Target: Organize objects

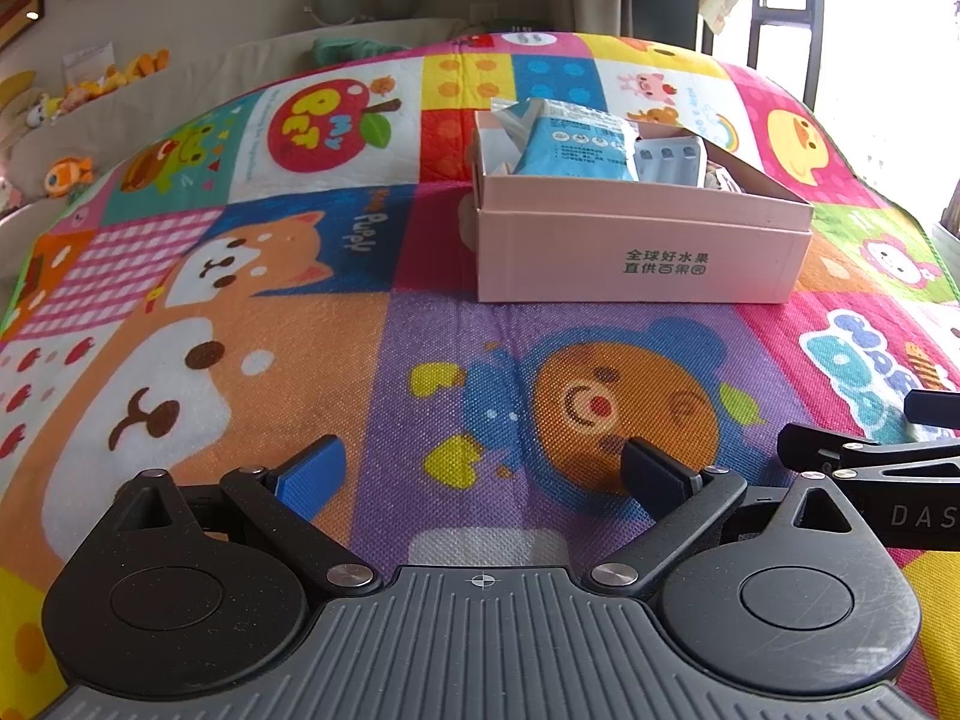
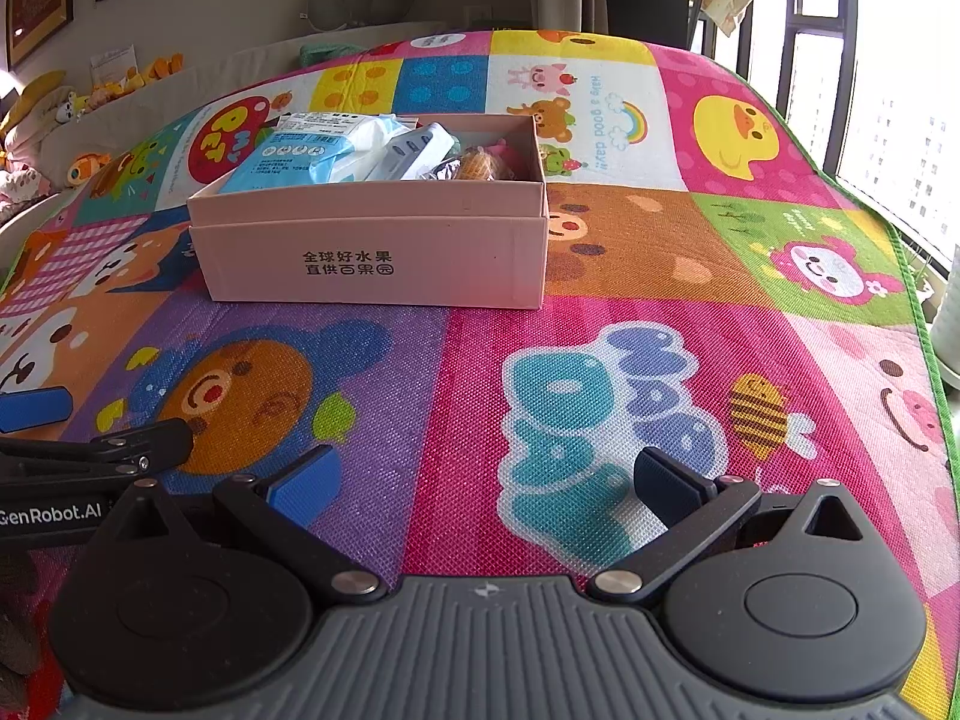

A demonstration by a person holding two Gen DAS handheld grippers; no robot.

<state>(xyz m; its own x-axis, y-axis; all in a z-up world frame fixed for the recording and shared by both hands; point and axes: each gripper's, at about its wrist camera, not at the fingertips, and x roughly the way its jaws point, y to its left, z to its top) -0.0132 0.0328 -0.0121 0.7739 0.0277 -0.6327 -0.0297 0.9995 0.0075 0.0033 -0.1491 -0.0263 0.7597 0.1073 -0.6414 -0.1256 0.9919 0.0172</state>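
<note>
Both grippers hover low over a cartoon-printed play mat (image 1: 420, 360) with nothing between their fingers. The left gripper (image 1: 480, 468) has its jaws spread wide, and the right gripper (image 2: 486, 474) is likewise spread and empty; each appears at the edge of the other's view. The pink cardboard box (image 1: 642, 258), lid off, sits on the mat at about 1 o'clock from the left gripper and 11 o'clock from the right, well apart from both. Inside it, a blue-and-white soft pack (image 1: 576, 144) leans toward the box's 9 o'clock end, a grey foil blister strip (image 1: 672, 159) lies just beside it, and small pink and orange items (image 2: 486, 159) fill the 3 o'clock end; what these are cannot be made out. The pack is probably light and yielding with a slick film, so a pinch across a sealed edge should hold better than one across its puffy middle. The blister strip looks thin and bendable, best taken by a long edge. The box seems stiff but light and may slide if pushed.
</note>
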